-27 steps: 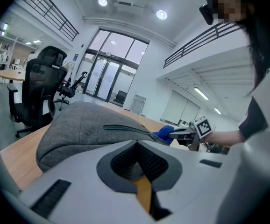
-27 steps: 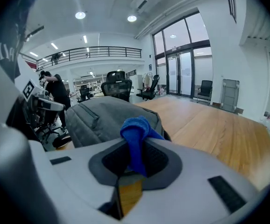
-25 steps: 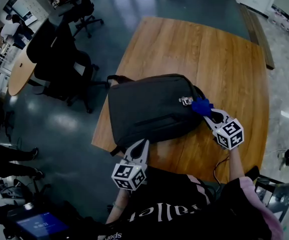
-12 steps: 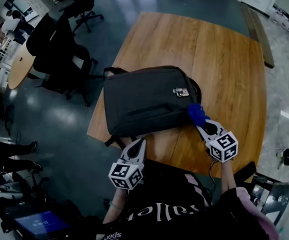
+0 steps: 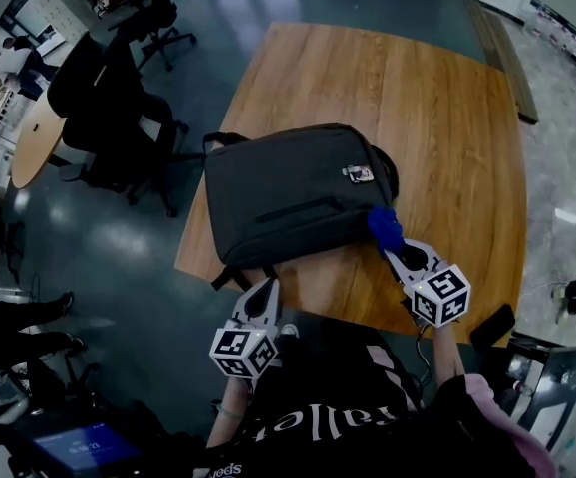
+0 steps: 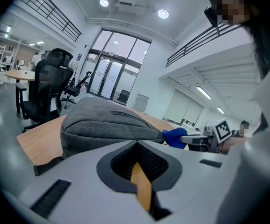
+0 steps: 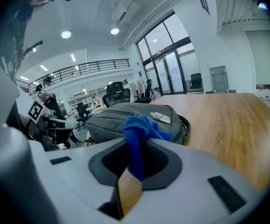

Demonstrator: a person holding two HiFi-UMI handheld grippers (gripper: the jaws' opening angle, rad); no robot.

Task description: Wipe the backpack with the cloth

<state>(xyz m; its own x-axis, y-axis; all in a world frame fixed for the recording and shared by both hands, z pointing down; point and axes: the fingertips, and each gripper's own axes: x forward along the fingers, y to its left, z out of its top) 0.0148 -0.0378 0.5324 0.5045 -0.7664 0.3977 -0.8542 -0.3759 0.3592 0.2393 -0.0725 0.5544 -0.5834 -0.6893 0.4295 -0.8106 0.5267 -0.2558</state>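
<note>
A dark grey backpack (image 5: 288,192) lies flat on the near left part of the wooden table (image 5: 447,118). My right gripper (image 5: 390,244) is shut on a blue cloth (image 5: 383,227), which presses against the bag's near right corner. In the right gripper view the blue cloth (image 7: 142,129) bunches out of the jaws just in front of the backpack (image 7: 121,118). My left gripper (image 5: 266,289) hangs at the table's near edge, just short of the bag, jaws shut with nothing between them. The left gripper view looks along the backpack (image 6: 102,122) towards the cloth (image 6: 174,136).
A small metal tag (image 5: 358,174) lies on the backpack's top right. Black office chairs (image 5: 109,118) stand on the floor to the left of the table, with a round wooden table (image 5: 34,137) beyond them. A strap (image 5: 230,272) hangs over the table's near left edge.
My right gripper has drawn the cloth from beside the tag down towards the bag's near right corner. The left gripper has pulled back a little from the bag's near edge.
</note>
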